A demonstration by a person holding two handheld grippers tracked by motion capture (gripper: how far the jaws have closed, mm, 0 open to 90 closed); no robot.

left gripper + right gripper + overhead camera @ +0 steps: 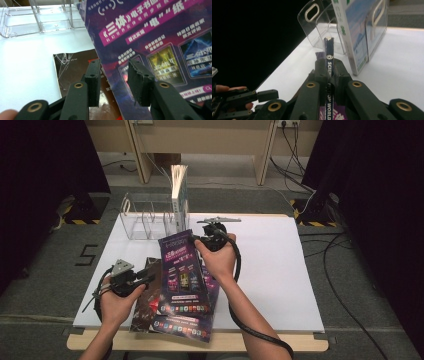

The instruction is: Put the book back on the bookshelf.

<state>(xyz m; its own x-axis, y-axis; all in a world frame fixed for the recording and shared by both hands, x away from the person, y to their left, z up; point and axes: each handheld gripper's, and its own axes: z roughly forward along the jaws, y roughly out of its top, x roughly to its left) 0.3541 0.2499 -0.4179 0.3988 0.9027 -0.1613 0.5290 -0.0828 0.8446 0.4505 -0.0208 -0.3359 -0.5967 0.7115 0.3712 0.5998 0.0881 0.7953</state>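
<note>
The right tongs (329,75) are clamping the spine edge of a purple magazine (182,270), their two black pads pressing on it from both sides, so the printed spine is running up between them in the right gripper view. In the high view the right tongs (202,240) are gripping the magazine at its upper right edge, and the magazine is tilting up off the tabletop (280,270), its lower end lying over the other magazines near the front edge.

The left tongs (113,82) are standing partly open with nothing pinched; their pads are hovering just beside the left edge of the purple magazine (155,50) and above a dark magazine (72,70) lying flat on the tabletop. In the high view the left tongs (150,277) are pointing at the magazine's left side, with the dark magazine (147,305) under and beside them.

Beyond the magazine, a clear acrylic rack (145,217) with upright dividers is sitting at the far left part of the tabletop. A white-spined book (179,200) is standing upright in the rack's right end. In the right gripper view the rack (317,27) and the book (354,35) are rising just past the tip of the held spine.
</note>
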